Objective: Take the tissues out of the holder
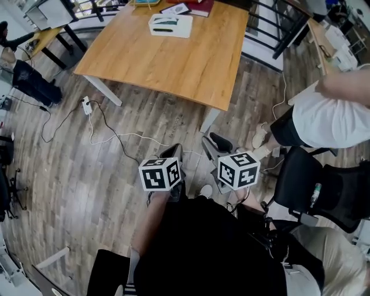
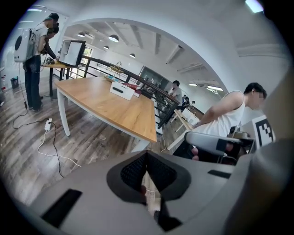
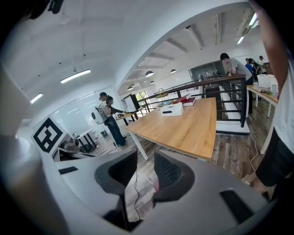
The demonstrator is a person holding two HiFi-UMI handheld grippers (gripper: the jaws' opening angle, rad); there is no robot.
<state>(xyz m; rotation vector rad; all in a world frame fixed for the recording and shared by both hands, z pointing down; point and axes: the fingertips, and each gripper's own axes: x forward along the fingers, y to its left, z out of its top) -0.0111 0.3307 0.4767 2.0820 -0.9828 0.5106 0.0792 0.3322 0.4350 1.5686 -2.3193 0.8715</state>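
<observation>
Wood-plank floor (image 1: 115, 173) fills most of the head view, with a wooden worktop (image 1: 173, 58) at 12 o'clock. The white tissue holder (image 1: 170, 25) sits on the far part of that worktop, flat, dark slot on top; it is too small to tell if any tissue pokes out. It also shows in the left gripper view (image 2: 122, 90) and the right gripper view (image 3: 172, 109), well apart from both grippers. Books (image 1: 193, 7) lie just beyond it, toward 1 o'clock, at the worktop's far edge.

Both grippers hang over the floor at 6 o'clock of the worktop, short of its near edge, touching nothing. Left gripper (image 1: 171, 152): in its own view (image 2: 147, 156) the jaw tips meet, nothing between them. Right gripper (image 1: 213, 144): in its own view (image 3: 145, 158) the jaws stand a narrow gap apart, with only floor and a cable seen through the gap.

A power strip (image 1: 87, 105) with a white cable lies on the floor at 10 o'clock of the grippers, by the worktop's leg. A person in a white top (image 1: 329, 118) is at 3 o'clock, with a black chair (image 1: 324, 185) just below. In the left gripper view, people stand (image 2: 34, 59) at a far desk at 10 o'clock.
</observation>
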